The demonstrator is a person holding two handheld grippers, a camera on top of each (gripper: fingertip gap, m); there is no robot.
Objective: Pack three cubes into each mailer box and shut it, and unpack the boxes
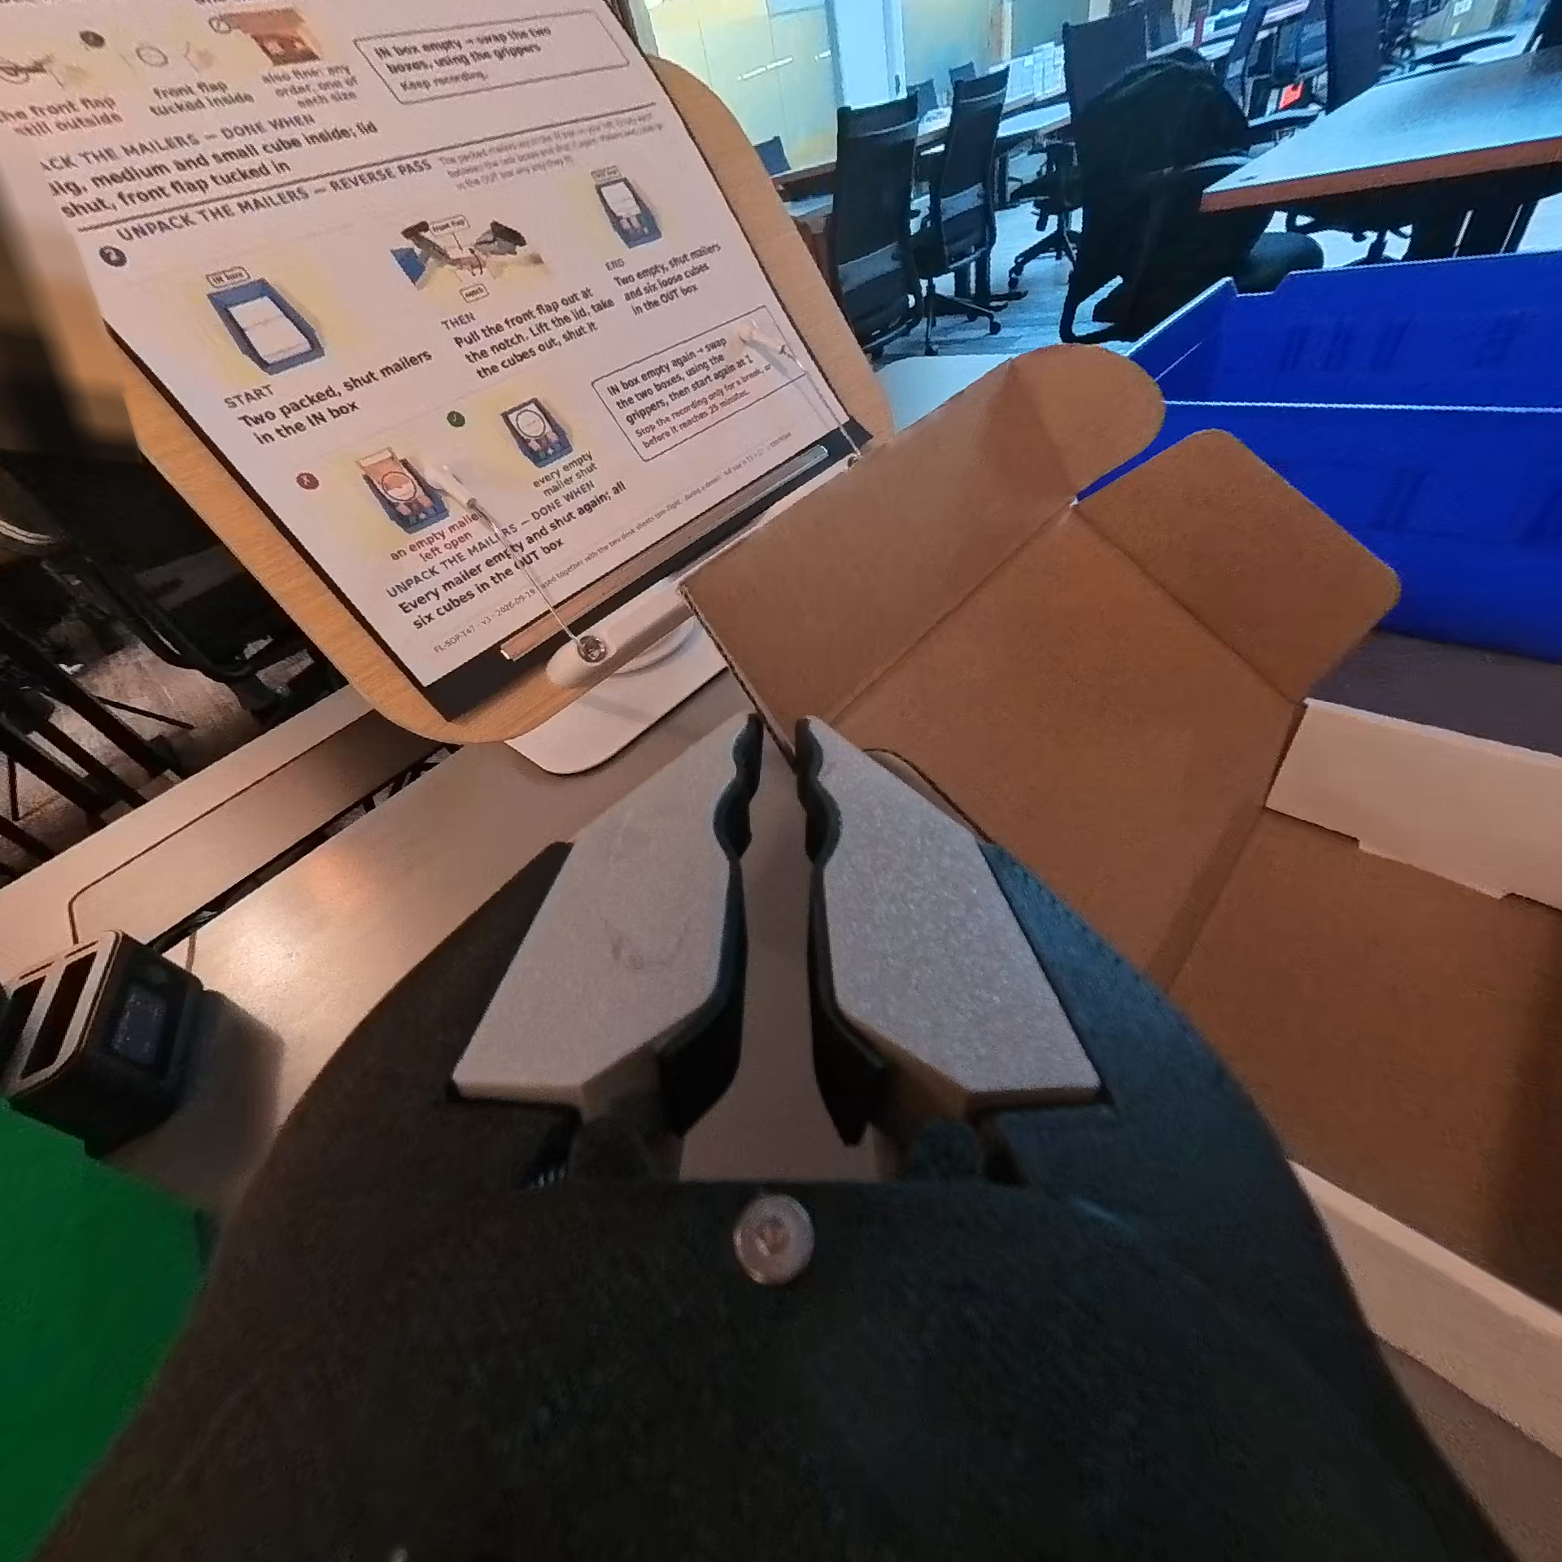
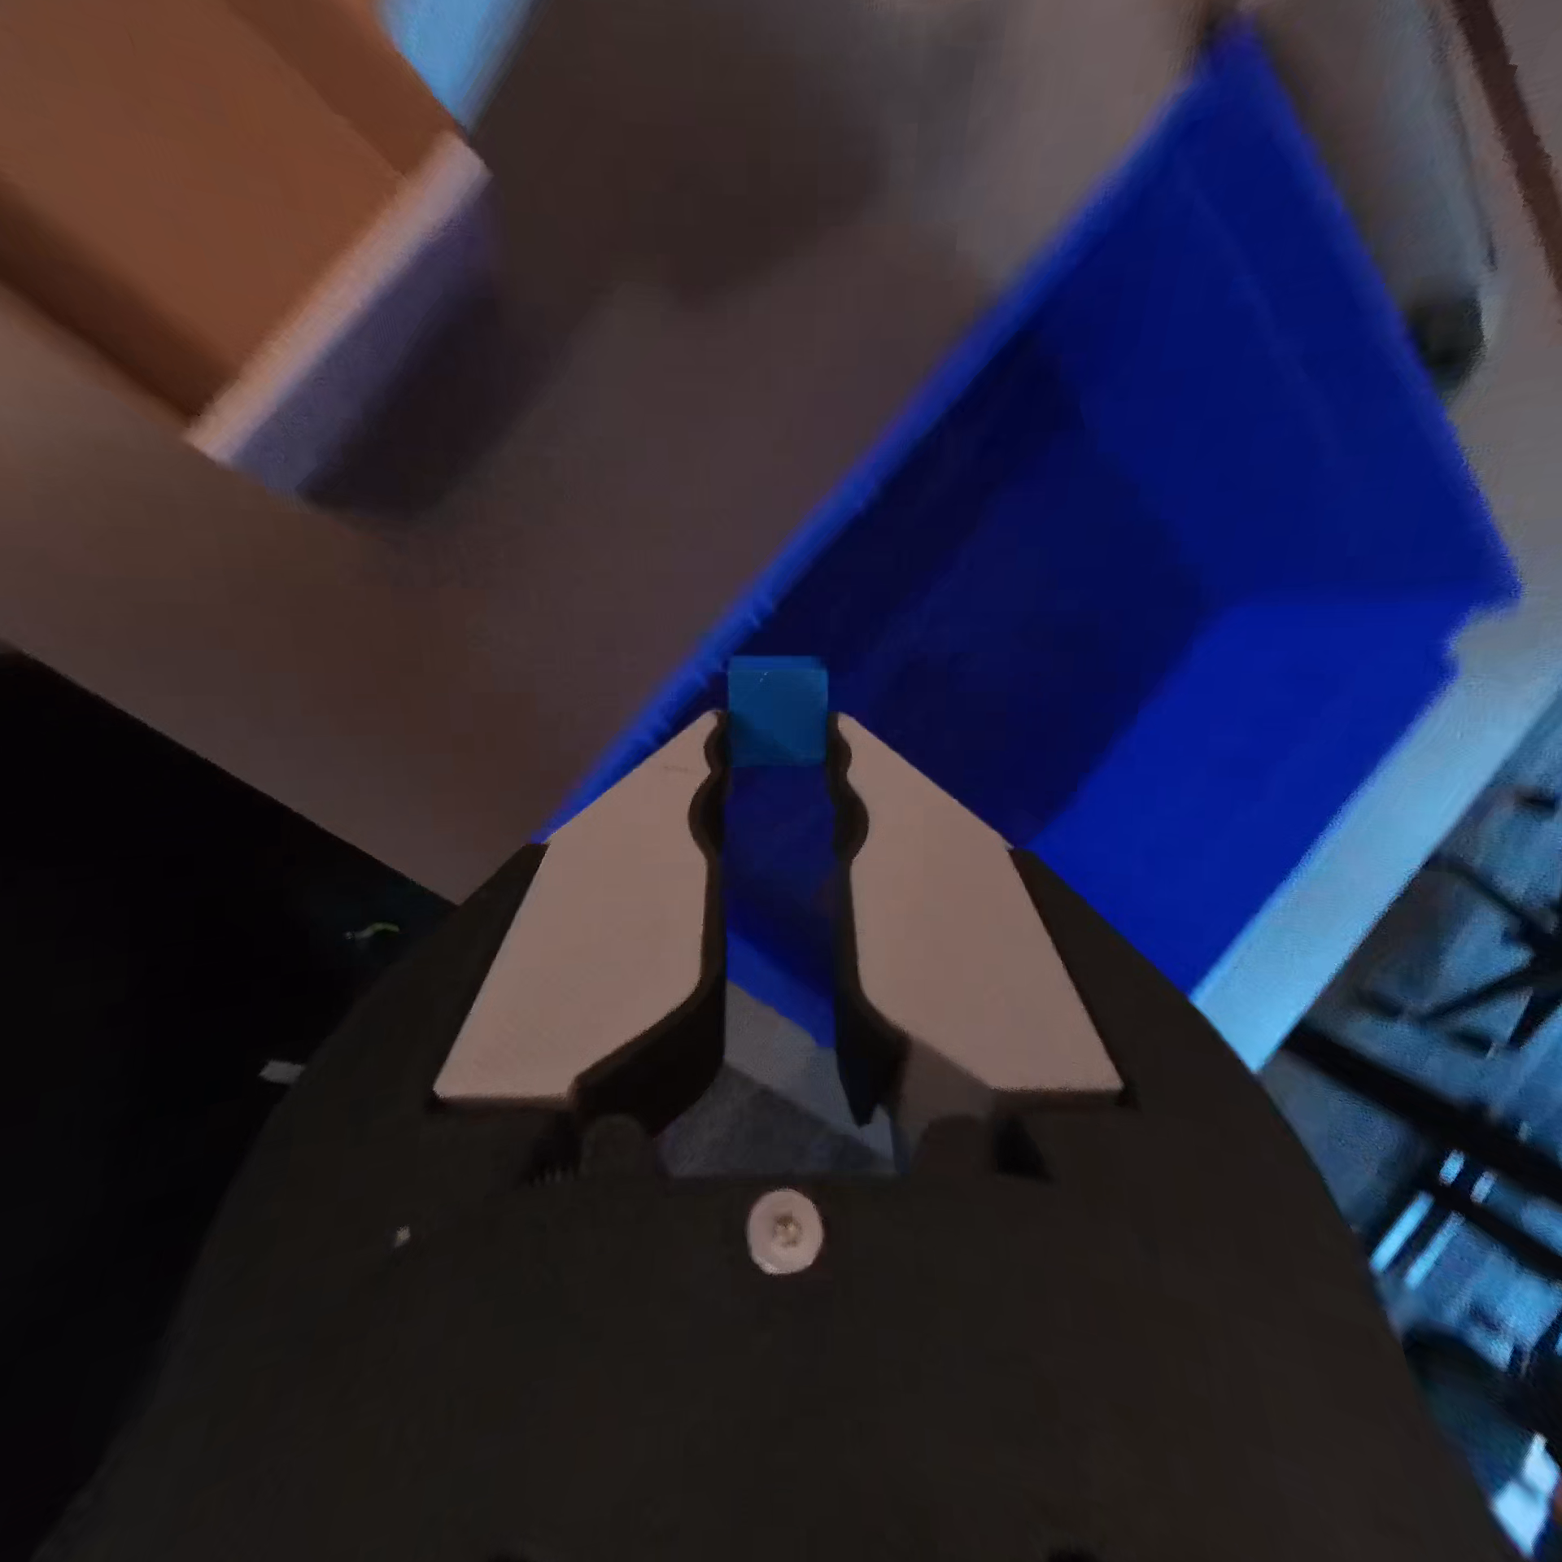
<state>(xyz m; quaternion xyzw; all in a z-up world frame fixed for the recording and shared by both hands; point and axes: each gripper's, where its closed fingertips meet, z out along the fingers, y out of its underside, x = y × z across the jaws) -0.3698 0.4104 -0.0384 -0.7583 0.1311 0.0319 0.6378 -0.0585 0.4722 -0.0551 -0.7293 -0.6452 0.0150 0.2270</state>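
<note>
In the left wrist view a mailer box [image 1: 1352,1014], brown inside and white outside, lies open with its lid [image 1: 1056,676] raised and the side and front flaps spread. My left gripper [image 1: 779,744] is shut on the near edge of that lid and holds it up. What lies inside the box is hidden. In the blurred right wrist view my right gripper [image 2: 776,735] is shut on a small blue cube [image 2: 776,710], held above the near wall of a blue bin [image 2: 1183,507]. The mailer box [image 2: 169,211] shows at the upper left.
The blue bin [image 1: 1352,423] stands behind the mailer. A printed instruction sheet on a wooden stand [image 1: 423,338] rises at the back left. A black device [image 1: 101,1031] and a green thing [image 1: 68,1310] sit at the left table edge. Office chairs and desks lie beyond. The grippers' ends are close to 35 cm from one another. The green thing [image 1: 68,1310] is closer to my left gripper, around 25 cm from its tips; the right tips are 55 cm off.
</note>
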